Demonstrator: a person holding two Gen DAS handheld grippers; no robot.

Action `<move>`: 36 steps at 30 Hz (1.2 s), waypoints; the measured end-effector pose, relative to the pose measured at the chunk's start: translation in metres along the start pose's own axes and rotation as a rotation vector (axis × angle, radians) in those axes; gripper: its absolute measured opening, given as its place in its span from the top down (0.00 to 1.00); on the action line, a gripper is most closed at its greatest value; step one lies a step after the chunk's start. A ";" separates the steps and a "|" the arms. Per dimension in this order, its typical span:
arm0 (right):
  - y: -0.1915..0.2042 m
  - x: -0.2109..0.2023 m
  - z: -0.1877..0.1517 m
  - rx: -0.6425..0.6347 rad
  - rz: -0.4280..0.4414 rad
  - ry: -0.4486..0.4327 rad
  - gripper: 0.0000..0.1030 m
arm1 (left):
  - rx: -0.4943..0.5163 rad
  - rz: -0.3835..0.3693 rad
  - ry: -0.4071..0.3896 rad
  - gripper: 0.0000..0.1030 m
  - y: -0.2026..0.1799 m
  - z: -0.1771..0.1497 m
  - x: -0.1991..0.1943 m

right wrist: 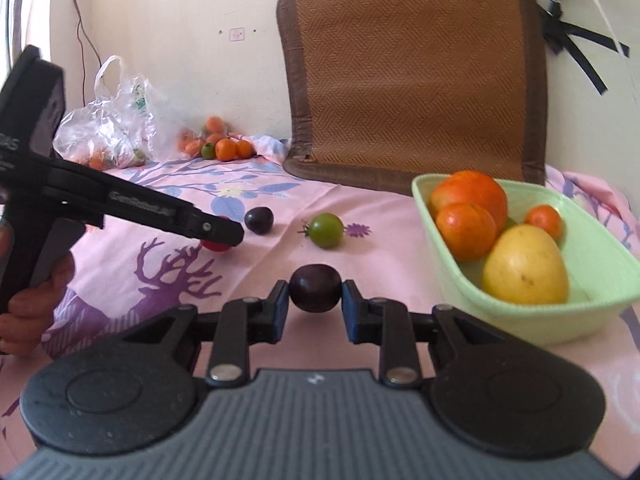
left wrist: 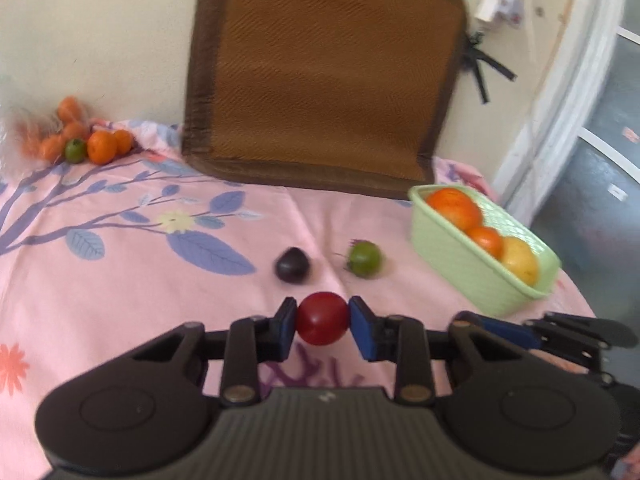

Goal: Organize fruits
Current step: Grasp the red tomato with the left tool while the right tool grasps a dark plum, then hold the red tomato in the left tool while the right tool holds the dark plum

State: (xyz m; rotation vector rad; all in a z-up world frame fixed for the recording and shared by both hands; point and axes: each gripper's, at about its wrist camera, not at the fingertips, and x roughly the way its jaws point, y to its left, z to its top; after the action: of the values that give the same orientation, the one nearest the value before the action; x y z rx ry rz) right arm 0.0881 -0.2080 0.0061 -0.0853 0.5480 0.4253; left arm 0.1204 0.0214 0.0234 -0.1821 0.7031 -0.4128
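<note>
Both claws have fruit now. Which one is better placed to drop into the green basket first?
The right claw, probably. It is shut on a dark plum with the green basket just beside it. The left claw, shut on a red fruit, sits farther from the basket.

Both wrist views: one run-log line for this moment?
left gripper: shut on red fruit | right gripper: shut on dark plum | green basket: part-filled

Red fruit, dark plum, clamped.
</note>
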 end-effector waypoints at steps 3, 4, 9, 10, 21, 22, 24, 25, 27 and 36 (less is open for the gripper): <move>-0.002 -0.015 -0.009 0.026 -0.010 -0.003 0.70 | 0.029 -0.060 0.002 0.72 -0.025 -0.014 -0.015; -0.003 -0.020 -0.012 0.034 -0.014 -0.006 0.70 | 0.038 -0.074 0.006 0.72 -0.033 -0.019 -0.018; -0.009 -0.051 -0.031 0.061 -0.056 -0.027 0.70 | 0.080 -0.117 0.034 0.72 -0.065 -0.042 -0.020; -0.010 -0.056 -0.035 0.063 -0.066 -0.027 0.70 | 0.091 -0.113 0.039 0.72 -0.071 -0.046 -0.019; -0.024 -0.068 -0.055 0.108 -0.107 -0.002 0.69 | 0.178 -0.050 0.042 0.69 -0.100 -0.068 -0.010; -0.024 -0.067 -0.055 0.106 -0.107 -0.003 0.69 | 0.190 -0.039 0.032 0.68 -0.103 -0.070 -0.010; -0.022 -0.067 -0.056 0.105 -0.109 -0.004 0.69 | 0.221 -0.018 0.013 0.67 -0.108 -0.074 -0.010; -0.022 -0.067 -0.056 0.107 -0.109 -0.005 0.69 | 0.233 -0.008 0.006 0.67 -0.110 -0.076 -0.010; -0.023 -0.068 -0.057 0.114 -0.109 -0.008 0.69 | 0.241 0.001 0.004 0.66 -0.111 -0.076 -0.010; -0.019 -0.067 -0.057 0.085 -0.132 -0.007 0.69 | 0.227 0.002 -0.003 0.67 -0.109 -0.078 -0.012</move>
State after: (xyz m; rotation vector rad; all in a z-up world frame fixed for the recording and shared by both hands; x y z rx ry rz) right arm 0.0165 -0.2612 -0.0082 -0.0378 0.5496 0.2729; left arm 0.0277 -0.0739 0.0045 0.0325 0.6480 -0.4870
